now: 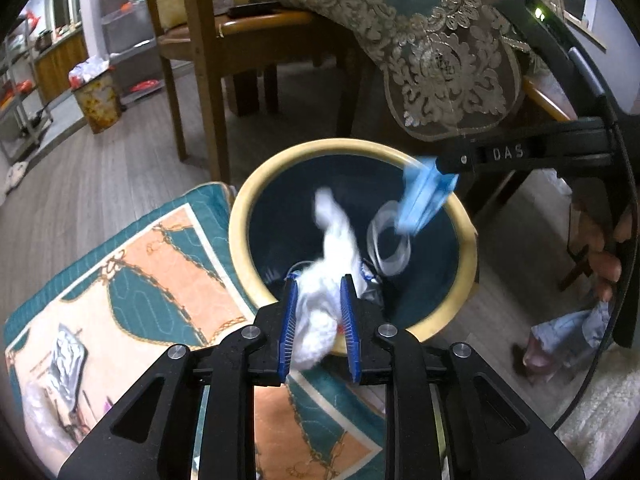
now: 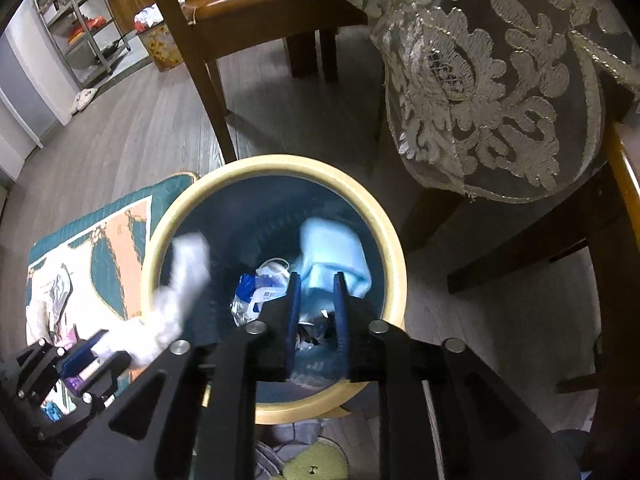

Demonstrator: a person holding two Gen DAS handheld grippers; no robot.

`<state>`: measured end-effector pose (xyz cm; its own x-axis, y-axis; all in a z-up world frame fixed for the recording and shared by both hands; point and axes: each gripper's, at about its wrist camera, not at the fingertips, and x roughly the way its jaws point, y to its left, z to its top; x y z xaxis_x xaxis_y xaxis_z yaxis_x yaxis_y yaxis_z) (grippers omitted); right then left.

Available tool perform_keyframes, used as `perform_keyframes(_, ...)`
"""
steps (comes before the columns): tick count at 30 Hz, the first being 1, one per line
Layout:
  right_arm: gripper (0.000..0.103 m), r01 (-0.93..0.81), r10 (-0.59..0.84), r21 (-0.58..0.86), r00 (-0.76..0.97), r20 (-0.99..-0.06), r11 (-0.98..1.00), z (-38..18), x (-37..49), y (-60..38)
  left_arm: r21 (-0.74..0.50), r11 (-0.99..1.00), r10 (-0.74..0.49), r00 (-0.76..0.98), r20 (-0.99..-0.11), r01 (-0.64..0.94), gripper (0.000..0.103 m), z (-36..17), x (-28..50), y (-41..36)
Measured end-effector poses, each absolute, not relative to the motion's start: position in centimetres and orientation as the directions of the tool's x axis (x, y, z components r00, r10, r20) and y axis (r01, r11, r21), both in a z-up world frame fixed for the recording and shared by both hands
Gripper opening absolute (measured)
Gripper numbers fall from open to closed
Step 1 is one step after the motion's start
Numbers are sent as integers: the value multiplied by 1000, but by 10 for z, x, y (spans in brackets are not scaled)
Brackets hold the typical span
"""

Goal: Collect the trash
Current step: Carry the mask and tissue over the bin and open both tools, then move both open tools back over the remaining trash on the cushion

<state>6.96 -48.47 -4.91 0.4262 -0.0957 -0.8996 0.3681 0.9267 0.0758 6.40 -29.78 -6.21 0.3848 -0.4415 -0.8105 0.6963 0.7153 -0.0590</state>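
A round bin with a cream rim [image 1: 240, 216] and dark blue inside stands on the floor; it also shows in the right wrist view [image 2: 396, 252]. My left gripper [image 1: 322, 312] is shut on a white crumpled tissue [image 1: 320, 312] at the bin's near rim; the tissue also shows in the right wrist view [image 2: 180, 280]. My right gripper [image 2: 317, 296] is over the bin, slightly open, with a light blue face mask [image 2: 336, 256] just past its tips, blurred. In the left wrist view the mask [image 1: 424, 196] hangs at the right gripper's tip [image 1: 448, 168]. Wrappers [image 2: 260, 292] lie in the bin.
A patterned teal and orange mat [image 1: 140, 280] lies left of the bin with a foil wrapper [image 1: 68, 364] and other litter on it. A wooden chair [image 1: 208, 60] and a table with a lace cloth [image 1: 440, 64] stand behind. A second bin [image 1: 96, 100] is far left.
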Motion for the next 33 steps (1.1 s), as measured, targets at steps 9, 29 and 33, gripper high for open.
perform_keyframes(9, 24, 349, -87, 78, 435, -896, 934, -46, 73, -478, -58, 724, -441, 397, -805, 688, 38, -56, 65, -293)
perform_keyframes(29, 96, 319, -92, 103, 542, -835, 942, -15, 91, -431, -36, 808, -400, 504, -765, 588, 91, -22, 77, -230)
perform_keyframes(33, 97, 289, -88, 91, 551, -830, 953, -12, 99, -410, -29, 823, -387, 522, -760, 567, 93, -12, 76, -205)
